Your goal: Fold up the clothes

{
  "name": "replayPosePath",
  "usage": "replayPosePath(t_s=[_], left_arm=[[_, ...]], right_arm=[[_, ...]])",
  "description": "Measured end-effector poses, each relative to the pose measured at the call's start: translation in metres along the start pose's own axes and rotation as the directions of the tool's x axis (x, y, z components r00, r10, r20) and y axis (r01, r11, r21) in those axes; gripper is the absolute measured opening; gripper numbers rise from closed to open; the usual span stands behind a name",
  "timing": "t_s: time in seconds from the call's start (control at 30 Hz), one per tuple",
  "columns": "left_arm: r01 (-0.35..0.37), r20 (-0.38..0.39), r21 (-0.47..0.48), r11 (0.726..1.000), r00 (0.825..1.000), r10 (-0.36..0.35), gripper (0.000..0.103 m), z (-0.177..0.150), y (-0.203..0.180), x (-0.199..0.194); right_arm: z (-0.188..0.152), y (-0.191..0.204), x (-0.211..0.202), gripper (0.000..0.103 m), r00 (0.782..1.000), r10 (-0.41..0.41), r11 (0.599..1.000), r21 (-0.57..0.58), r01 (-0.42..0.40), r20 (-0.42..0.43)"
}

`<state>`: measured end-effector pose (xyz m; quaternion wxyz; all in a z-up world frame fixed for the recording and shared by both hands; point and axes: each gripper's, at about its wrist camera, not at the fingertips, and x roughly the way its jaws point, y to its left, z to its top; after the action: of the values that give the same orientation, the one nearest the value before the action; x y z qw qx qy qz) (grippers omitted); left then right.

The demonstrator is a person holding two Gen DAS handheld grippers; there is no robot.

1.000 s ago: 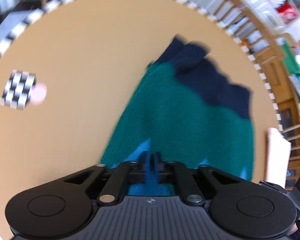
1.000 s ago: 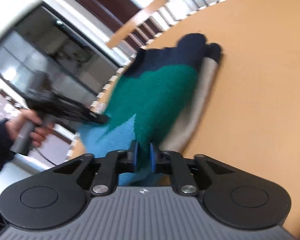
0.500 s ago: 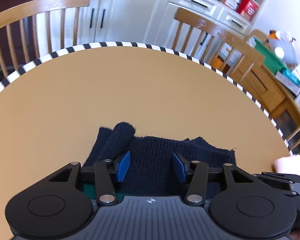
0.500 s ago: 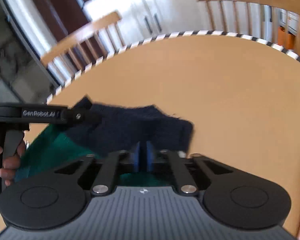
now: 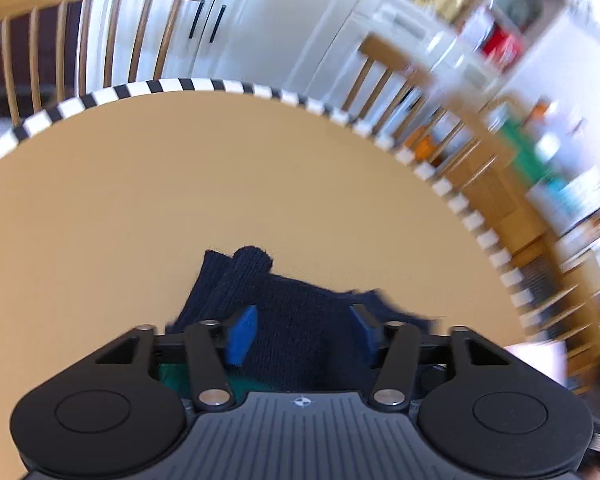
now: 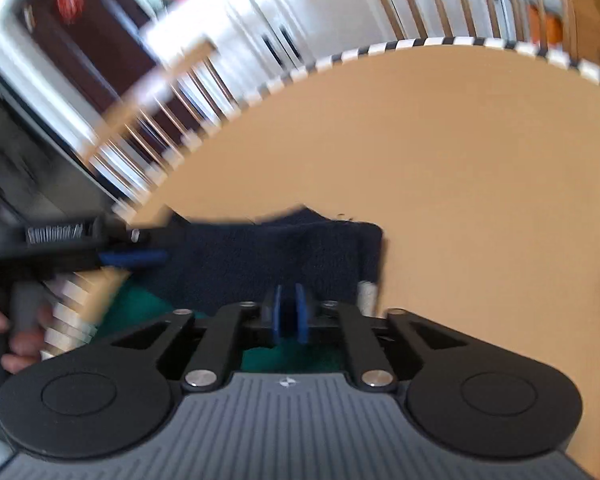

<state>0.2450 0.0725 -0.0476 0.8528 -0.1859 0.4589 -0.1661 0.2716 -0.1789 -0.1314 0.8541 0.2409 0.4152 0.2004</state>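
Releasing the knitted sweater [image 5: 300, 332] after laying its navy part over the green body, with the garment lying near the 6 o'clock edge of the round tan table [image 5: 219, 184] and most of the tabletop bare toward 12 o'clock. Spreading wide on the left gripper [image 5: 302, 334], jaws having just been opening, blue pads standing clear at either side of the navy knit and pressing on nothing. Loosening also on the right gripper [image 6: 288, 314], jaws having just been parting again to a narrow gap; dark knit showing in that gap, but not telling clearly whether the pads [image 6: 276, 312] are touching it, so calling it barely released rather than clenched. Showing the left tool at 9 o'clock in the right wrist view, carried by a hand [image 6: 15, 332] at the table's striped rim.

Doing this step well probably means:
- letting both sets of pads come fully free before lifting, so no yarn is snagging and dragging the folded layer back;
- withdrawing upward and toward 6 o'clock together, not sideways across the fold;
- checking the rolled cuff [image 5: 251, 260] at 11 o'clock of the garment, looking bunched and likely needing flattening;
- keeping the navy edge lined up over the green [image 6: 135, 304] panel at 8 o'clock.
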Motion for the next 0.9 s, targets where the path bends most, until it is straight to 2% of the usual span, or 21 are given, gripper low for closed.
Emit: replayPosePath(t_s=[0.03, 0.07, 0.1, 0.17, 0.23, 0.3, 0.37, 0.43, 0.53, 0.73, 0.8, 0.9], left_arm=[[0.043, 0.014, -0.020, 0.999, 0.999, -0.043, 0.084, -0.005, 0.012, -0.016], [0.086, 0.028, -0.039, 0.996, 0.996, -0.085, 0.089, -0.009, 0.024, -0.032], [0.094, 0.023, -0.049, 0.994, 0.995, -0.093, 0.089, -0.014, 0.039, -0.043], [0.093, -0.002, -0.079, 0.993, 0.996, -0.093, 0.089, -0.023, 0.068, -0.056], [0.075, -0.041, -0.138, 0.988, 0.996, -0.081, 0.087, -0.033, 0.099, -0.059], [0.048, -0.074, -0.200, 0.979, 0.995, -0.064, 0.083, -0.044, 0.125, -0.059], [0.035, -0.075, -0.218, 0.975, 0.996, -0.052, 0.081, -0.051, 0.141, -0.056], [0.043, -0.089, -0.200, 0.979, 0.994, -0.062, 0.081, -0.048, 0.149, -0.044], [0.082, -0.102, -0.116, 0.990, 0.990, -0.094, 0.078, -0.043, 0.145, -0.033], [0.121, -0.216, 0.060, 0.991, 0.971, -0.106, 0.073, -0.018, 0.119, -0.009], [0.152, -0.192, 0.047, 0.987, 0.971, -0.141, 0.073, -0.007, 0.121, -0.009], [0.218, -0.193, -0.008, 0.976, 0.957, -0.215, 0.073, -0.002, 0.132, -0.023]], right_arm=[[-0.002, -0.008, -0.015, 0.049, 0.999, 0.049, 0.998, 0.047, -0.050, 0.022], [-0.007, -0.018, -0.027, 0.078, 0.997, 0.070, 0.994, 0.087, -0.072, 0.025], [-0.013, -0.028, -0.039, 0.083, 0.996, 0.090, 0.988, 0.127, -0.093, 0.026], [-0.027, -0.048, -0.048, 0.073, 0.993, 0.120, 0.972, 0.202, -0.117, -0.003], [-0.038, -0.063, -0.049, 0.065, 0.993, 0.112, 0.958, 0.269, -0.101, -0.023], [-0.048, -0.077, -0.050, 0.065, 0.993, 0.107, 0.940, 0.331, -0.088, -0.040], [-0.053, -0.081, -0.046, 0.062, 0.992, 0.124, 0.927, 0.360, -0.107, -0.025], [-0.051, -0.079, -0.042, 0.062, 0.991, 0.128, 0.924, 0.367, -0.108, -0.030], [-0.044, -0.073, -0.031, 0.062, 0.989, 0.134, 0.931, 0.350, -0.106, -0.056], [-0.028, -0.063, -0.019, 0.062, 0.981, 0.144, 0.948, 0.303, -0.099, -0.128], [-0.025, -0.063, -0.019, 0.061, 0.979, 0.147, 0.951, 0.292, -0.100, -0.144], [-0.023, -0.064, -0.019, 0.061, 0.976, 0.155, 0.953, 0.283, -0.106, -0.156]])
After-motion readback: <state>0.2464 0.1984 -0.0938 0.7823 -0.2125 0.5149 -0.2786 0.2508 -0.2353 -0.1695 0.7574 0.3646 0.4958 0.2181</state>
